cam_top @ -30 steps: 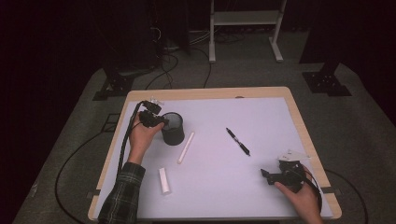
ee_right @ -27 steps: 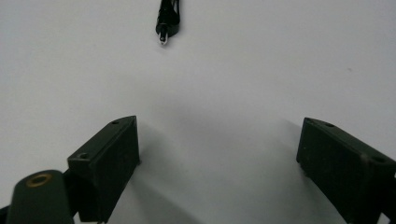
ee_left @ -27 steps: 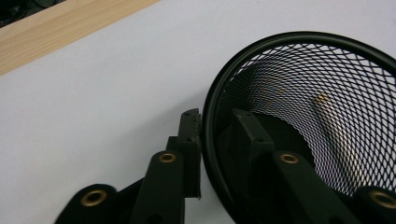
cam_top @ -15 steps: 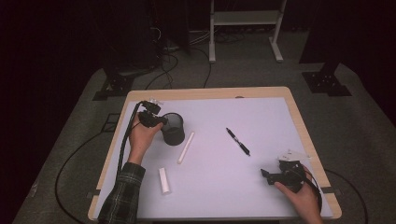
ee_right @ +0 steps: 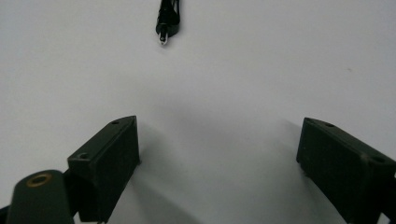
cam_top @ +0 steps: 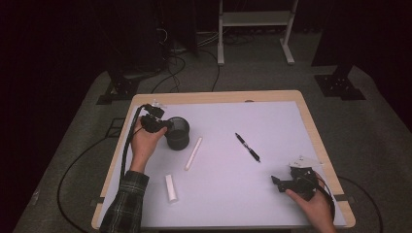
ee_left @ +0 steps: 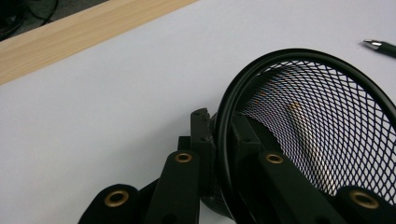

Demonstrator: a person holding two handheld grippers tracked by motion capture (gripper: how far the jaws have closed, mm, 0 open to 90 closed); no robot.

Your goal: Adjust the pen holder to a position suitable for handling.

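The mesh cup (cam_top: 177,133) is a round black wire-mesh cup with a smooth solid rim, standing upright on the left part of the table (cam_top: 291,97), whose top is a matte white sheet framed by pale wood edging. In the left gripper view the rim of the cup (ee_left: 224,135) runs between the two black jaws, one jaw outside the wall and one inside, both pressed against it; the left gripper (cam_top: 156,124) is clenched on the cup wall at its left side. Compared with the picture a second ago, the jaws have just been closing on that wall, while the cup stands at the same spot and the hand has scarcely shifted. Just to the right of the cup lies a long white stick (cam_top: 193,153), slim and straight, set at a slant; a shorter white stick (cam_top: 170,188) lies nearer the front edge. A black pen (cam_top: 248,147) with a metal tip lies near the middle of the table, well apart from the cup. The right gripper (cam_top: 284,183) rests low at the front right corner, its jaws spread wide with nothing between them, pointing toward the pen (ee_right: 167,21).
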